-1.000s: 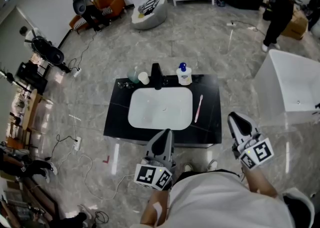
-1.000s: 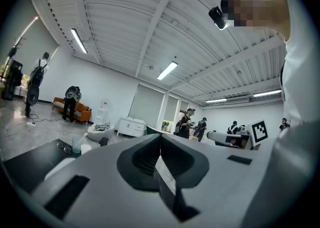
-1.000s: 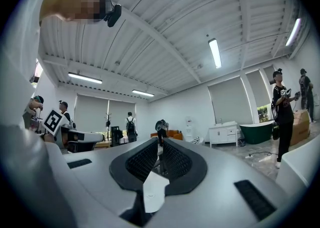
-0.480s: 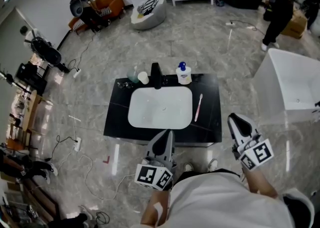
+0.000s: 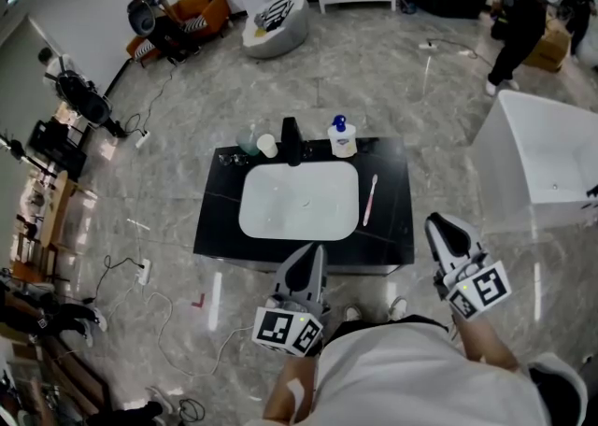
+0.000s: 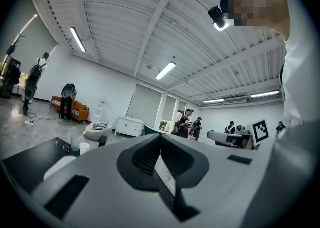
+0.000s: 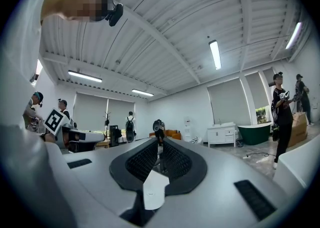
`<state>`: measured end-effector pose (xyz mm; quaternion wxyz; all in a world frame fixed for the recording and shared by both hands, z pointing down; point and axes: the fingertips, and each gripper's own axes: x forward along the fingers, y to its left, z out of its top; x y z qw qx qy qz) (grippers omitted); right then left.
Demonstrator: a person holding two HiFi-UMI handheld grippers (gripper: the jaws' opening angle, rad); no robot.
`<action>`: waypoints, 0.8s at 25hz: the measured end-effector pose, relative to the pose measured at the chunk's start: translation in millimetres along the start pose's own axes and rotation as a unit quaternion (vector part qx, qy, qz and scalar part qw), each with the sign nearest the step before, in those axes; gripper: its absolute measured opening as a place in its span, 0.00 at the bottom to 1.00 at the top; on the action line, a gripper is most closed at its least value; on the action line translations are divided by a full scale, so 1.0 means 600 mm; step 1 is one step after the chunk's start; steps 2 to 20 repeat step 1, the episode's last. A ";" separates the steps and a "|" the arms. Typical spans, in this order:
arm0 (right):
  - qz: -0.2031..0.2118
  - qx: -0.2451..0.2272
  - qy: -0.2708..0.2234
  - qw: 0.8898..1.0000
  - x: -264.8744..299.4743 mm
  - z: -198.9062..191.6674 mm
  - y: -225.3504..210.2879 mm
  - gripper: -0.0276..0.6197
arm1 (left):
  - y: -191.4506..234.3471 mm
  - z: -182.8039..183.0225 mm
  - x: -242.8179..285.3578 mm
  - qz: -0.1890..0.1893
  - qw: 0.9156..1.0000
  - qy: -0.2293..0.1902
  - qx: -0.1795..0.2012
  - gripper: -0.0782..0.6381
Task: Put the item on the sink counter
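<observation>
I see a black bench [image 5: 397, 219] around a white basin [image 5: 299, 202], a pink toothbrush [image 5: 370, 202] right of the basin, a white bottle [image 5: 342, 141] with blue cap behind it, grey marbled floor [image 5: 374, 69].

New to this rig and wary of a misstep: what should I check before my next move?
1. Item in left gripper: not ok, jaws together on nothing.
2. Item in right gripper: not ok, jaws together, empty.
3. Free space on sink counter: ok, bare to the right of the toothbrush.
4. Toothbrush clear of the basin: ok, it lies beside it.
5. Which item is meant: cannot tell.
</observation>
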<state>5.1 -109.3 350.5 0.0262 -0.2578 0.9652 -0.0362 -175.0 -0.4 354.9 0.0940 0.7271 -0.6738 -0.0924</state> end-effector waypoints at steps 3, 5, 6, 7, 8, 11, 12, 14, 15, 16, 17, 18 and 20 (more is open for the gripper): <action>0.000 0.000 0.000 1.000 -0.001 0.000 0.002 0.13 | 0.000 0.000 -0.002 0.000 1.000 0.001 0.000 0.12; 0.000 0.000 0.000 1.000 -0.001 0.000 0.002 0.13 | 0.000 0.000 -0.002 0.000 1.000 0.001 0.000 0.12; 0.000 0.000 0.000 1.000 -0.001 0.000 0.002 0.13 | 0.000 0.000 -0.002 0.000 1.000 0.001 0.000 0.12; 0.000 0.000 0.000 1.000 -0.001 0.000 0.002 0.13 | 0.000 0.000 -0.002 0.000 1.000 0.001 0.000 0.12; 0.000 0.000 0.000 1.000 -0.001 0.000 0.002 0.13 | 0.000 0.000 -0.002 0.000 1.000 0.001 0.000 0.12; 0.000 0.000 0.000 1.000 -0.001 0.000 0.002 0.13 | 0.000 0.000 -0.002 0.000 1.000 0.001 0.000 0.12; 0.000 0.000 0.000 1.000 -0.001 0.000 0.002 0.13 | 0.000 0.000 -0.002 0.000 1.000 0.001 0.000 0.12; 0.000 0.000 0.000 1.000 -0.001 0.000 0.002 0.13 | 0.000 0.000 -0.002 0.000 1.000 0.001 0.000 0.12; 0.000 0.000 0.000 1.000 -0.001 0.000 0.002 0.13 | 0.000 0.000 -0.002 0.000 1.000 0.001 0.000 0.12; 0.000 0.000 0.000 1.000 -0.001 0.000 0.002 0.13 | 0.000 0.000 -0.002 0.000 1.000 0.001 0.000 0.12; 0.000 0.000 0.000 1.000 -0.001 0.000 0.002 0.13 | 0.000 0.000 -0.002 0.000 1.000 0.001 0.000 0.12; 0.000 0.000 0.000 1.000 -0.001 0.000 0.002 0.13 | 0.000 0.000 -0.002 0.000 1.000 0.001 0.000 0.12; 0.000 0.000 0.000 1.000 -0.001 0.000 0.002 0.13 | 0.000 0.000 -0.002 0.000 1.000 0.001 0.000 0.12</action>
